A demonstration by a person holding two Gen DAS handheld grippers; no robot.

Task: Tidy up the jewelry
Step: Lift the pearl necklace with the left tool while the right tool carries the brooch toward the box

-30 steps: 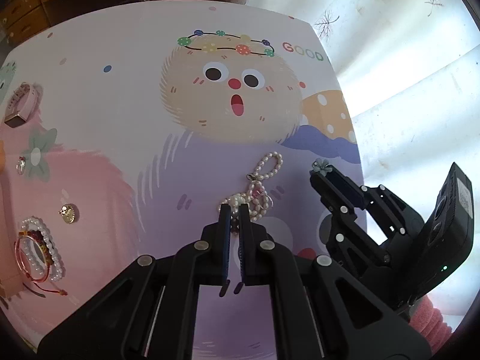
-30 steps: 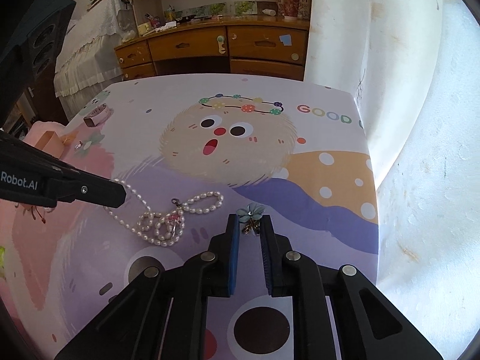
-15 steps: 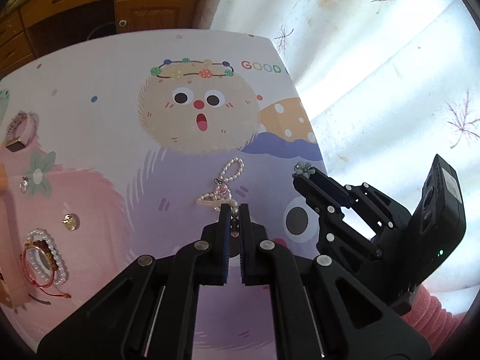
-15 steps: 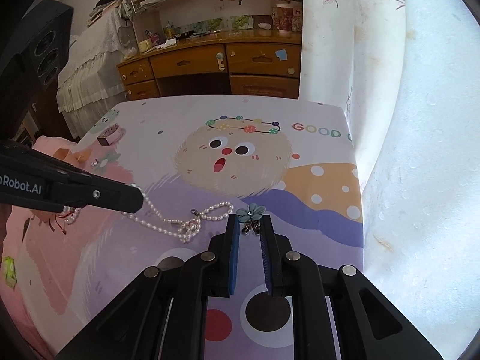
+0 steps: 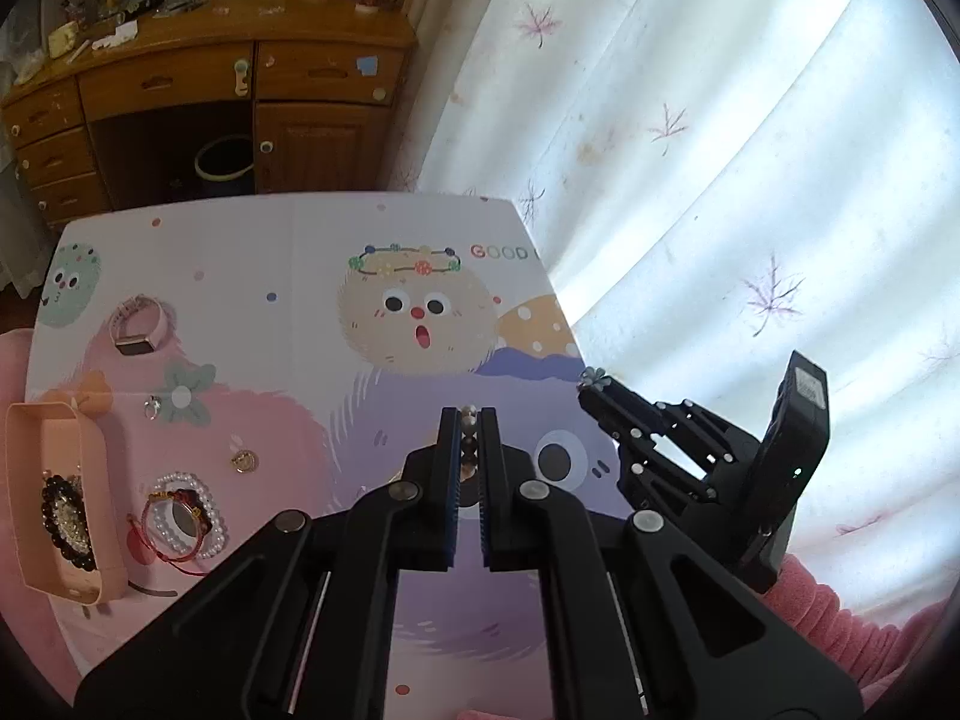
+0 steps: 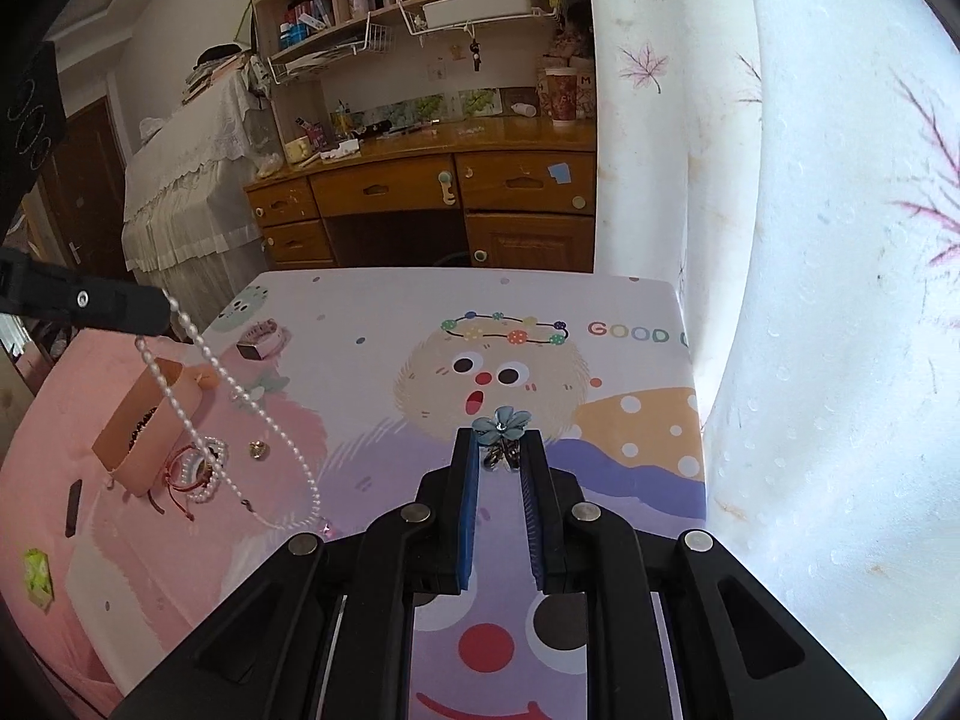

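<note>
My left gripper [image 5: 469, 420] is shut on a white pearl necklace [image 5: 468, 427]. In the right wrist view the necklace [image 6: 258, 414] hangs in a long loop from the left gripper [image 6: 153, 312], lifted above the table. My right gripper [image 6: 501, 441] is shut on a small blue flower earring [image 6: 501, 425], which also shows in the left wrist view [image 5: 594, 378] at the right gripper's tip. A pink open box [image 5: 24, 450] with a dark beaded piece inside stands at the table's left edge.
On the cartoon-printed table [image 5: 300, 276] lie a pink watch [image 5: 138, 327], a small ring [image 5: 152, 407], a gold round piece [image 5: 244, 461] and a pearl and red cord bracelet pile [image 5: 183, 513]. A curtain [image 5: 720, 150] hangs right. A wooden desk [image 6: 432, 192] stands behind.
The left gripper has risen and pulled the pearl necklace off the table, so it now hangs free. The right gripper has also lifted with the flower earring.
</note>
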